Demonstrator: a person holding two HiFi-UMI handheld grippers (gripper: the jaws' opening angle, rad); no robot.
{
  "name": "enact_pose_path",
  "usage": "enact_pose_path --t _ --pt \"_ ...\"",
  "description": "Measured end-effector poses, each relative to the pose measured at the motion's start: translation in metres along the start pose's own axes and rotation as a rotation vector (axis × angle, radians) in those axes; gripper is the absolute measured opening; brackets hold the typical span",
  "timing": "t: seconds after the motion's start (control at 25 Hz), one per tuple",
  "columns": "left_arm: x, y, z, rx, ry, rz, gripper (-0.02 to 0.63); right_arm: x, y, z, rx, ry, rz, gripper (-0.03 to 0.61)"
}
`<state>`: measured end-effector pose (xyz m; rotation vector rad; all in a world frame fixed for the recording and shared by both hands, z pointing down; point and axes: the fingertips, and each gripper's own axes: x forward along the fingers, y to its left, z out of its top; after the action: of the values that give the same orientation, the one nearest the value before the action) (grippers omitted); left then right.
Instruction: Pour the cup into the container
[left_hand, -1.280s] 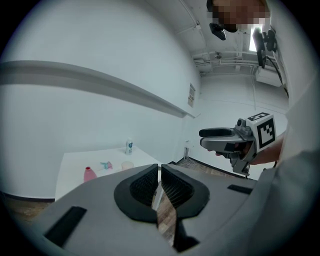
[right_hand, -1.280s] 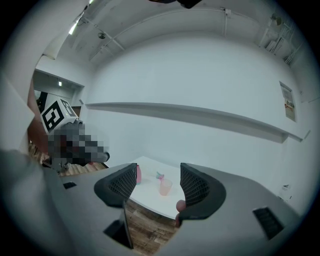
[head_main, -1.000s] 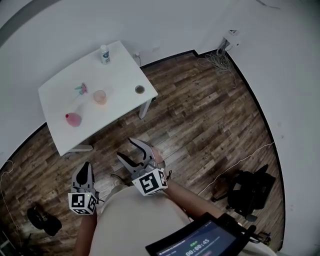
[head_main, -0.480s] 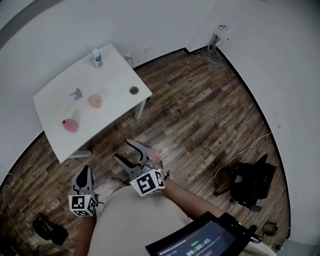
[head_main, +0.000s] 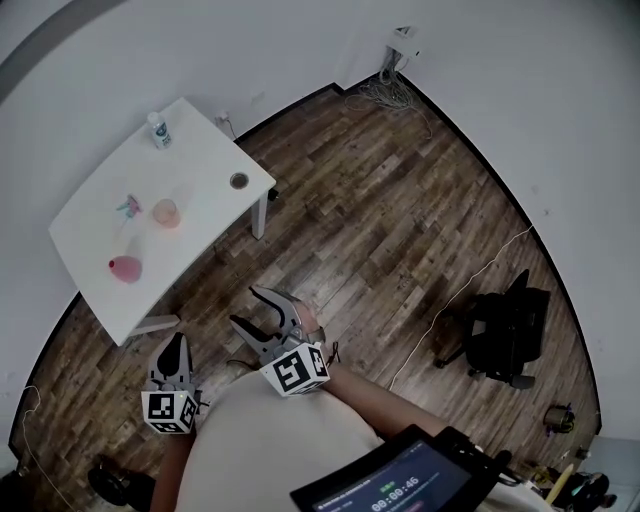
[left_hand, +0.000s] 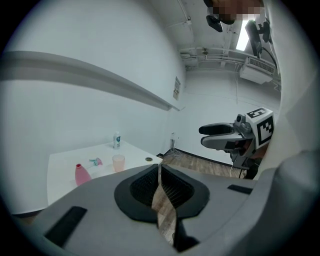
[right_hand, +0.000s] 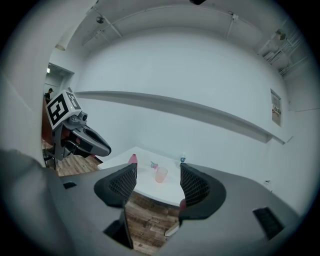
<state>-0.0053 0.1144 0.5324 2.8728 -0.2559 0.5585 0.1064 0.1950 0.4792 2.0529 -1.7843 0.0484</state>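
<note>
Bright, even indoor light fills a white room. A ceiling lamp (left_hand: 243, 36) glares at the top right of the left gripper view. Shadows are soft and faint beneath the white surface (head_main: 200, 170). Every view bends strongly at its edges, and both gripper views have black rounded corners. The right tongs (right_hand: 157, 176) look slightly soft up close.
</note>
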Motion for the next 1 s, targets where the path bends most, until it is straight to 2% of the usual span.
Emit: enact_pose_path --t 0.44,0.68,0.84,1.0 --pt "-0.006 -0.016 -0.007 0.01 -0.005 -0.078 0.012 -0.022 0.009 -0.004 -0.002 0.036 -0.06 0.279" --pt "-0.015 -0.033 -0.026 -0.024 -0.004 -0.133 0.012 -0.041 0.031 -0.009 -0.001 0.087 -0.066 0.279" --pt "-0.014 -0.048 -0.041 -0.033 0.026 -0.169 0.012 -0.058 0.04 -0.017 0.014 0.112 -0.074 0.279" --pt "-0.013 -0.062 -0.04 0.004 0.041 -0.146 0.012 -0.069 0.032 -0.028 0.052 0.087 -0.067 0.279"
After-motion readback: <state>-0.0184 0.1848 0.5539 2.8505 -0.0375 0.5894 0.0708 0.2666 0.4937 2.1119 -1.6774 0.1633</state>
